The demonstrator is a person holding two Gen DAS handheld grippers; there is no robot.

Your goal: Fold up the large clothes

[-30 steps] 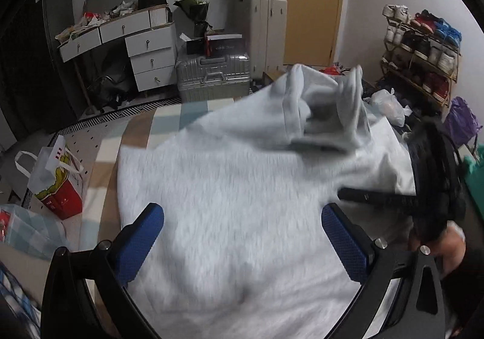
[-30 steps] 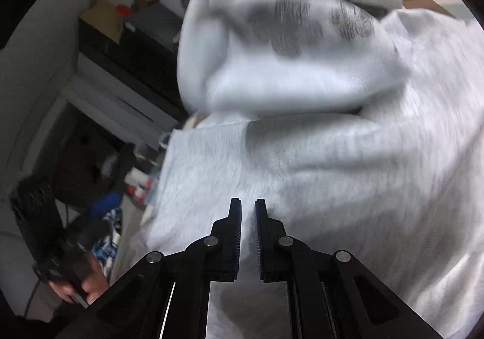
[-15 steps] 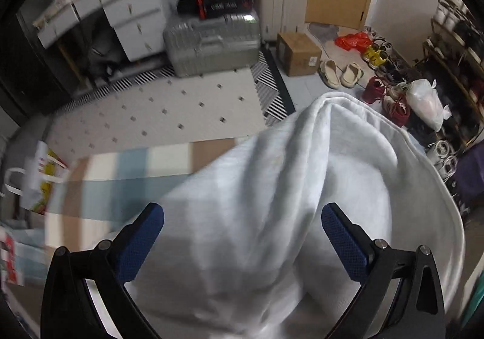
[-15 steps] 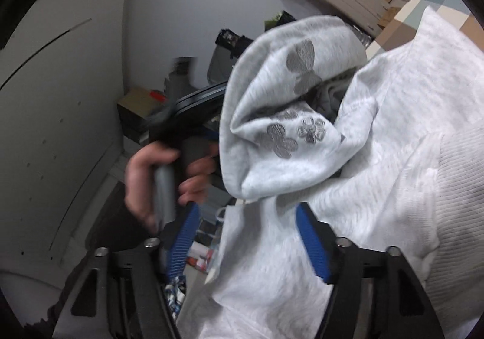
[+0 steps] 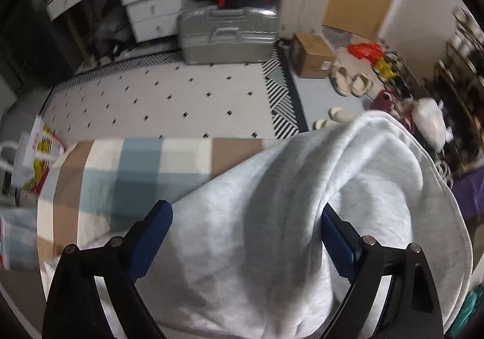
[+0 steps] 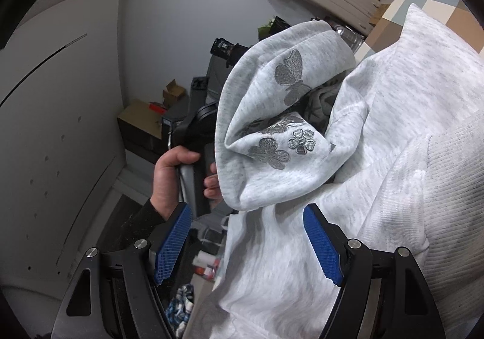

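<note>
A light grey sweatshirt (image 5: 378,187) lies bunched on the checked bed cover (image 5: 136,163). My left gripper (image 5: 245,212) points down over a thick fold of it. Its jaws are closing with the fold between them, and cloth drapes over the right finger (image 5: 335,245). My right gripper (image 6: 246,209) points level and its jaws are opening. The sweatshirt (image 6: 393,127) hangs between its blue pads (image 6: 174,242) without being pinched. A raised flap with butterfly and flower prints (image 6: 272,139) stands ahead. Behind it, a hand (image 6: 169,175) holds the left gripper's handle.
Beyond the bed lie a dotted rug (image 5: 169,97), a silver suitcase (image 5: 227,33), white drawers (image 5: 148,3), a cardboard box (image 5: 313,54) and slippers (image 5: 351,83). A printed bag (image 5: 36,151) stands at the bed's left corner. Shoes crowd the right side.
The right gripper opened, let the sweatshirt go and rolled. The left gripper travelled across the garment to its folded edge, tipped further down, and its jaws narrowed slightly.
</note>
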